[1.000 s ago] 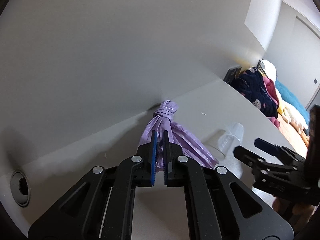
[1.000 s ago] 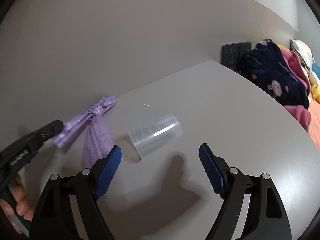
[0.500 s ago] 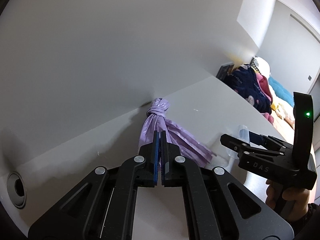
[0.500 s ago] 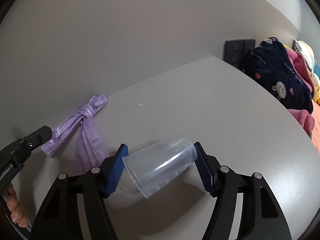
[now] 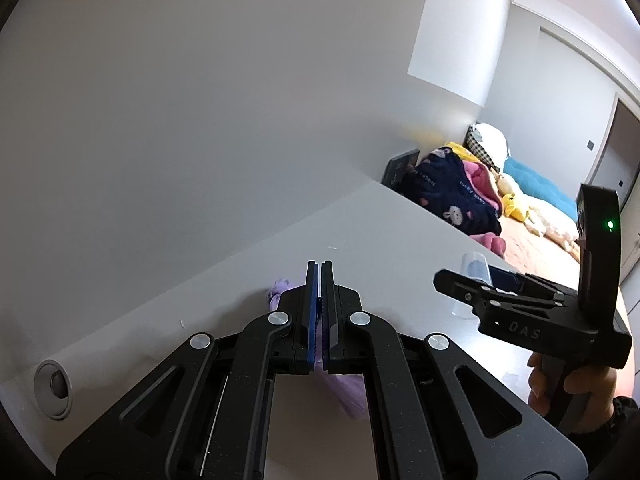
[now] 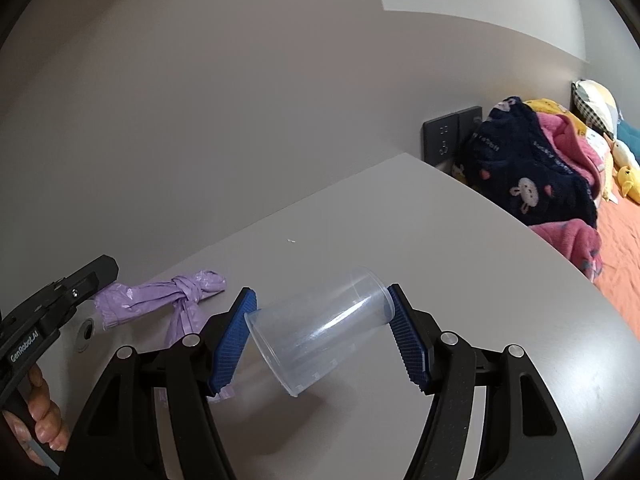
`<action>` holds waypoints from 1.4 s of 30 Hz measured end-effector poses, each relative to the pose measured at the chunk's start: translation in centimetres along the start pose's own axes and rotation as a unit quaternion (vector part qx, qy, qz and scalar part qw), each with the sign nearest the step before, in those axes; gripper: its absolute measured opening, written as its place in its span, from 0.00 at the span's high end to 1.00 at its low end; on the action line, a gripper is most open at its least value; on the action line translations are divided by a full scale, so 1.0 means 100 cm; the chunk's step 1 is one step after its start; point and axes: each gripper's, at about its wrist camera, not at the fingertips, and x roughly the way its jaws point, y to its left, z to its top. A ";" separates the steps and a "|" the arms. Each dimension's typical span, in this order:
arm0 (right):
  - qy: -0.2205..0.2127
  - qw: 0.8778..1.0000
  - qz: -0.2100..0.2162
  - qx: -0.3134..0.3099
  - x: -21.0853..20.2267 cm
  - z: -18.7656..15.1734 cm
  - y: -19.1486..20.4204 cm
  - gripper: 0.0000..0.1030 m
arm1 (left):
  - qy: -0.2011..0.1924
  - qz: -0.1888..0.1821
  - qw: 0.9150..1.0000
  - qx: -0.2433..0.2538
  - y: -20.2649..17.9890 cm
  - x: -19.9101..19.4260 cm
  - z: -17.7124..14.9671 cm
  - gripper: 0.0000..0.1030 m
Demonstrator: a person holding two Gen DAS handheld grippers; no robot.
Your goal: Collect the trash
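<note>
Both grippers have come up off the surface [image 6: 460, 240] since a second ago: the right gripper [image 6: 320, 332], then wide open short of the plastic cup [image 6: 320, 324], now has its jaws clamped on the cup's two sides, cup lying tilted across them, mouth toward the camera. Between the left gripper's [image 5: 319, 300] fully closed jaws sits the purple trash bag [image 6: 160, 296], its knotted end trailing out ahead of the tips and its tail hanging beneath them. To finish this well, I'd judge the bag needs opening before the cup goes in; keep the cup's thin wall from buckling, and avoid tugging the bag loose
</note>
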 end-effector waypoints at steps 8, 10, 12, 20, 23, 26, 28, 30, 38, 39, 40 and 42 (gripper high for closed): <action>-0.020 1.000 -0.009 0.019 -0.047 -0.006 -0.019 0.34 | -0.013 -0.009 1.000 0.017 -0.030 -0.027 0.011 1.00; -0.026 0.999 -0.012 0.025 -0.062 -0.009 -0.025 0.34 | -0.017 -0.014 0.999 0.023 -0.041 -0.034 0.012 1.00; -0.030 0.999 -0.015 0.029 -0.076 -0.013 -0.030 0.34 | -0.014 -0.010 0.999 0.028 -0.048 -0.037 0.010 1.00; -0.032 0.999 -0.023 0.036 -0.098 -0.027 -0.042 0.34 | 0.055 0.041 0.998 -0.002 -0.038 -0.007 -0.015 0.65; -0.031 0.999 -0.022 0.037 -0.099 -0.028 -0.045 0.34 | 0.030 0.070 0.997 -0.018 -0.032 0.001 -0.025 0.07; -0.031 0.998 -0.024 0.039 -0.099 -0.029 -0.049 0.34 | 0.054 0.075 0.996 -0.020 -0.027 0.019 -0.032 0.07; -0.032 0.998 -0.024 0.042 -0.098 -0.029 -0.052 0.34 | 0.066 0.080 0.994 -0.021 -0.024 0.033 -0.036 0.07; -0.032 0.998 -0.024 0.044 -0.097 -0.029 -0.054 0.34 | 0.075 0.083 0.993 -0.024 -0.023 0.043 -0.039 0.07; -0.030 0.998 -0.024 0.046 -0.093 -0.031 -0.058 0.34 | 0.105 0.100 0.989 -0.020 -0.020 0.069 -0.055 0.10; -0.029 0.998 -0.024 0.046 -0.092 -0.031 -0.059 0.34 | 0.111 0.100 0.989 -0.020 -0.019 0.073 -0.057 0.14; -0.028 0.998 -0.024 0.046 -0.090 -0.031 -0.059 0.34 | 0.117 0.101 0.988 -0.019 -0.018 0.077 -0.059 0.19; -0.027 0.998 -0.024 0.046 -0.088 -0.032 -0.059 0.34 | 0.125 0.104 0.987 -0.016 -0.019 0.083 -0.061 0.28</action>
